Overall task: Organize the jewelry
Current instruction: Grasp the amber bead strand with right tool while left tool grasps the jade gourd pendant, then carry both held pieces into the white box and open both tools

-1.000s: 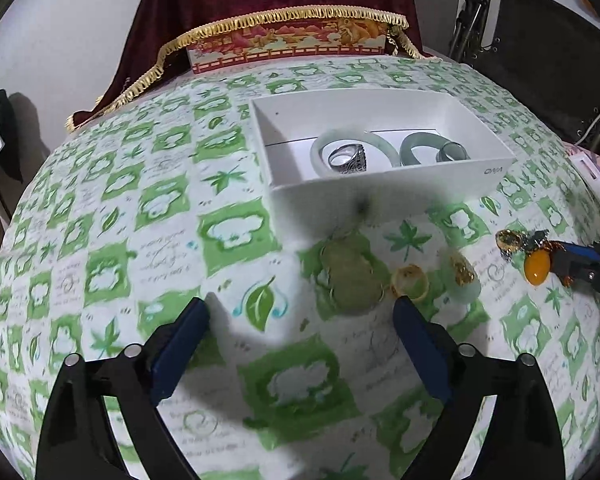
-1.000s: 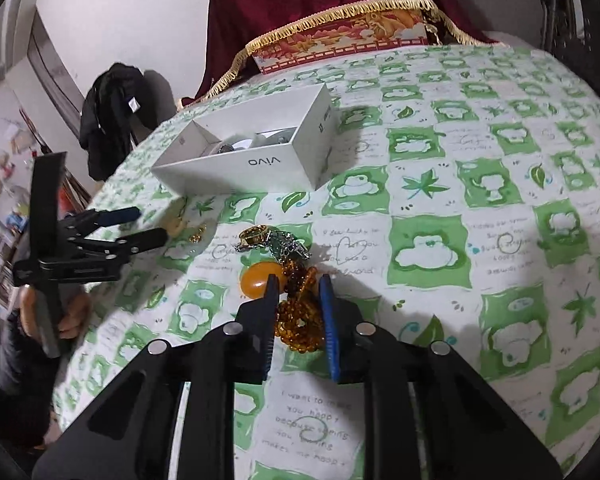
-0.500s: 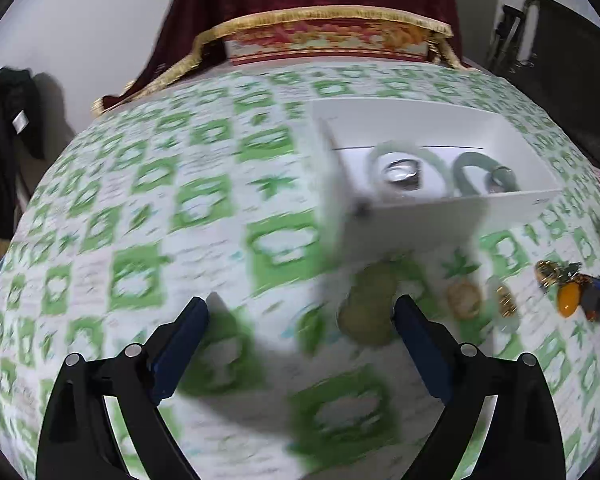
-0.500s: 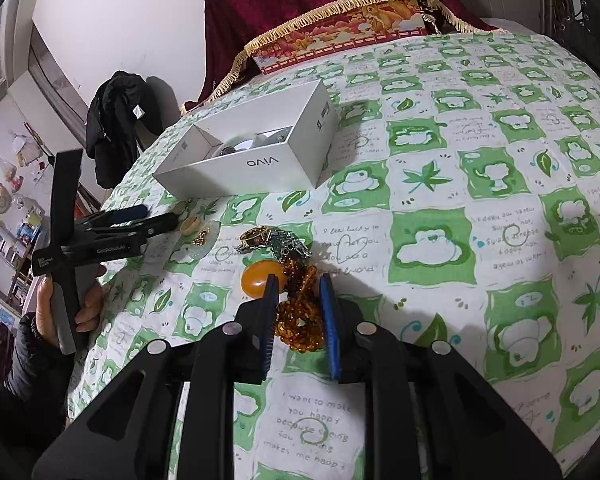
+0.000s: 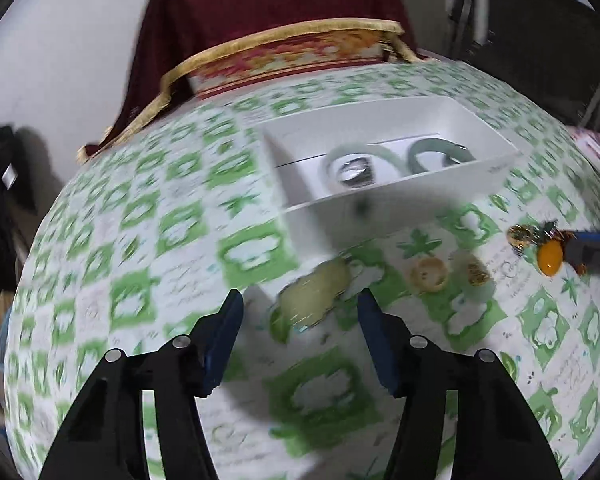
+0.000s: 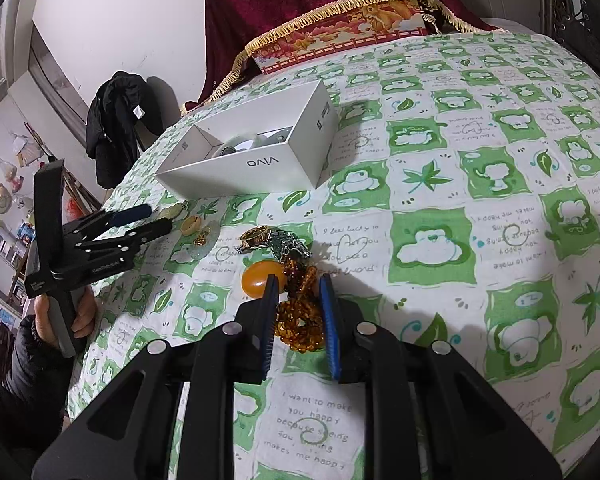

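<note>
A white box (image 5: 404, 196) on the green-patterned cloth holds a silver ring (image 5: 354, 171) and jade bangles (image 5: 436, 152). In front of it lie a pale green jade pendant (image 5: 314, 296), a gold ring (image 5: 429, 274) and a small gold-topped jade piece (image 5: 476, 278). My left gripper (image 5: 300, 312) is open, its jaws on either side of the jade pendant. My right gripper (image 6: 298, 292) is closed around an amber bead bracelet (image 6: 300, 318) lying on the cloth, beside an orange amber stone (image 6: 258, 277) and a gold and silver chain cluster (image 6: 274, 240). The box also shows in the right wrist view (image 6: 252, 152).
A red cloth with gold fringe (image 6: 340, 4) covers something at the table's far end. A black chair (image 5: 540, 44) stands at the far right. A dark jacket (image 6: 116, 120) hangs beyond the left edge.
My left gripper swung left and back, then came in low toward the jade pendant with its jaws narrowed. My right gripper stayed on the amber bracelet.
</note>
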Demonstrator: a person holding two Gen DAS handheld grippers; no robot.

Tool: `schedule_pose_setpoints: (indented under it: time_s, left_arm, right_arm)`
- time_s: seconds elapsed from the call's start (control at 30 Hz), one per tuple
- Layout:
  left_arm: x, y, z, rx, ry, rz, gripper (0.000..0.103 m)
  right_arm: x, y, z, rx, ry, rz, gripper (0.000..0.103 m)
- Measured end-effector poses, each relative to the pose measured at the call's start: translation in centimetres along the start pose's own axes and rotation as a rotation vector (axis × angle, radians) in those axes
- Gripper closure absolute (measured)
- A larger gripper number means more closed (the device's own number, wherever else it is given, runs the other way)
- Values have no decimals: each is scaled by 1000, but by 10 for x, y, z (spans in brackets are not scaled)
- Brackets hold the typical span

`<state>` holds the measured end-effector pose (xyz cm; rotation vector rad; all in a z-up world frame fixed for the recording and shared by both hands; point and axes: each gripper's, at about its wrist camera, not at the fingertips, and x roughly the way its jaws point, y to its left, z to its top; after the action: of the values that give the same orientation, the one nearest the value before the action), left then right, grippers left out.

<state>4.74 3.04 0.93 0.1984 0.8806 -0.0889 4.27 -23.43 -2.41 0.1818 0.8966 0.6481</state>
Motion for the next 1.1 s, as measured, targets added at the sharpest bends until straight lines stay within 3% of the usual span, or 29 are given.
schedule_pose_setpoints:
  time_s: [0.13, 0.17, 0.23, 0.27, 0.57, 1.1]
  left_arm:
    - [8, 0, 8, 40, -4, -44, 45]
    - [10, 2, 8, 33, 0, -69, 49]
    - [9, 2, 8, 24, 5, -124, 72]
    - [6, -1, 5, 35, 1, -126, 74]
    - [-11, -18, -13, 31, -13, -97, 75]
    - [-38, -19, -14, -16, -89, -128, 75]
  right_arm:
    - [0, 0, 0, 5, -1, 5, 83]
    - [0, 0, 0, 6, -1, 6, 83]
    - [0, 0, -1, 8, -2, 9, 83]
    - [0, 0, -1, 9, -2, 10, 83]
    - [-1, -1, 0, 10, -6, 10, 83]
    - [-25, 5, 3, 4, -140, 64, 86]
